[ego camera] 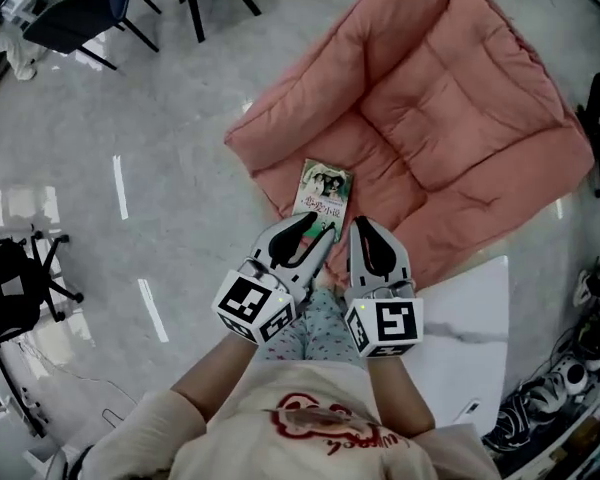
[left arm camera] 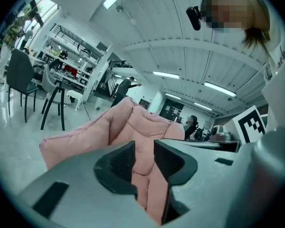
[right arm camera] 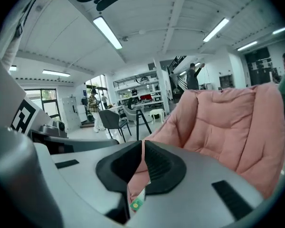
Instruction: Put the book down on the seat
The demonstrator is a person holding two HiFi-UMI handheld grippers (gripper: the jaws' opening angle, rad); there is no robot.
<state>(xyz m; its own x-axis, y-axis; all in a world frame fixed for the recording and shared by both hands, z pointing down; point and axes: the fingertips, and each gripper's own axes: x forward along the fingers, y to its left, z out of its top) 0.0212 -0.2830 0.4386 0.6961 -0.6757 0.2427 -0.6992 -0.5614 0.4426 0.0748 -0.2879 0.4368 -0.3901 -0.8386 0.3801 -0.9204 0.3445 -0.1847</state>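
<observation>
A small book (ego camera: 325, 190) with an illustrated cover lies flat at the front edge of the pink padded floor seat (ego camera: 430, 98). Both grippers hover side by side just on the near side of it, apart from the book. My left gripper (ego camera: 318, 232) has a gap between its jaws with nothing in it; in the left gripper view only the pink seat (left arm camera: 118, 127) shows through the left gripper (left arm camera: 144, 148). The right gripper (ego camera: 361, 228) is shut and empty. In the right gripper view the tips of the right gripper (right arm camera: 142, 146) meet, and a corner of the book (right arm camera: 136, 203) shows low behind them.
A white board (ego camera: 470, 318) lies on the floor beside the seat's near right corner. Shoes and clutter (ego camera: 570, 378) sit at the far right. A dark chair (ego camera: 75, 18) stands top left, and an office chair (ego camera: 15, 288) at the left edge. People stand in the background.
</observation>
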